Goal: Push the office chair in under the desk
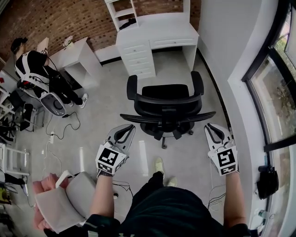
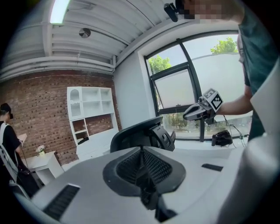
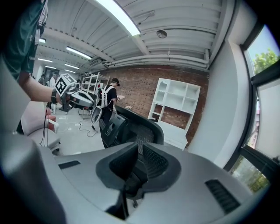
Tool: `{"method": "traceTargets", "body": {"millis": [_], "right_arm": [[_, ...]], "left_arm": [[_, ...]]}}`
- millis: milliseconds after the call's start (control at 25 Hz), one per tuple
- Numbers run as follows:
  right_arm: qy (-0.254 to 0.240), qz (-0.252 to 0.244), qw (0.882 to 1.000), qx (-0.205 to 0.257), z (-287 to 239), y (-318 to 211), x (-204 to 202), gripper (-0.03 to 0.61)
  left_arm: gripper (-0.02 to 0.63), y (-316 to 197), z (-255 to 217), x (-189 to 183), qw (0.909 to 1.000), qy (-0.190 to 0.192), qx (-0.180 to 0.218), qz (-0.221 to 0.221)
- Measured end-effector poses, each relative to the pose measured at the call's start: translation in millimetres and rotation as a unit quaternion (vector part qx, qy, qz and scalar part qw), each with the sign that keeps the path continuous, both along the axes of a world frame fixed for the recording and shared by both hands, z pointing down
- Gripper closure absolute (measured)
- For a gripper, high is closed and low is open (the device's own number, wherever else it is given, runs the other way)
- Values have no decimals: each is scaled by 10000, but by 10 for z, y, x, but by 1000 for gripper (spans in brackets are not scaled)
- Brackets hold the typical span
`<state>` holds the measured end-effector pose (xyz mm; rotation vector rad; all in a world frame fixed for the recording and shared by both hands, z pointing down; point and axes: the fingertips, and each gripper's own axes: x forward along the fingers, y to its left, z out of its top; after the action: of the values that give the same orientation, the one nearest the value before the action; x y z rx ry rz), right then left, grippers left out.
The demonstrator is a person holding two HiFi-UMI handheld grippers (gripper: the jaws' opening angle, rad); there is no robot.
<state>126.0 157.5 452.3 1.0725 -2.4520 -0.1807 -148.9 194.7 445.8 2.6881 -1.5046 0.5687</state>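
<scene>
The black office chair [image 1: 166, 104] stands on the floor, pulled out from the white desk [image 1: 157, 34], with its backrest toward me. My left gripper [image 1: 128, 128] hovers just behind the backrest's left end, shut and empty. My right gripper [image 1: 209, 126] is level with it behind the right end, also shut with nothing held. Neither touches the chair. In the left gripper view, shut jaws [image 2: 141, 164] point at the backrest [image 2: 135, 135], with the right gripper [image 2: 203, 109] beyond. In the right gripper view, shut jaws [image 3: 139, 157] face the backrest [image 3: 131, 124], and the left gripper [image 3: 72, 96] shows at left.
A white shelf unit [image 1: 125, 11] tops the desk against the brick wall. At left are a small white table [image 1: 76, 55], a seated person [image 1: 37, 74] and floor cables [image 1: 60, 129]. A wall and window [image 1: 277, 92] run along the right, with a black bag [image 1: 268, 180] below.
</scene>
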Motion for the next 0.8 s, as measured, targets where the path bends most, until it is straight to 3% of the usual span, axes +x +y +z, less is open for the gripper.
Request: {"method": "traceTargets", "body": {"millis": [120, 200, 360, 600, 800], "right_arm": [[377, -44, 9993, -78, 184, -105, 23, 569], [685, -151, 9975, -111, 303, -173, 34, 562], [1426, -374, 9888, -225, 532, -317, 86, 477], [2437, -649, 9673, -285, 869, -561, 218, 414], [3080, -868, 9470, -283, 1092, -706, 268, 371]], "left_arm": [[599, -94, 214, -28, 9987, -353, -214, 296], [555, -173, 342, -63, 9969, -558, -337, 440], [502, -340, 585, -201, 9889, -1191, -517, 723], [442, -533, 828, -263, 9695, -1943, -711, 1312], [411, -582, 1046, -358, 9430, -2667, -929, 1761]]}}
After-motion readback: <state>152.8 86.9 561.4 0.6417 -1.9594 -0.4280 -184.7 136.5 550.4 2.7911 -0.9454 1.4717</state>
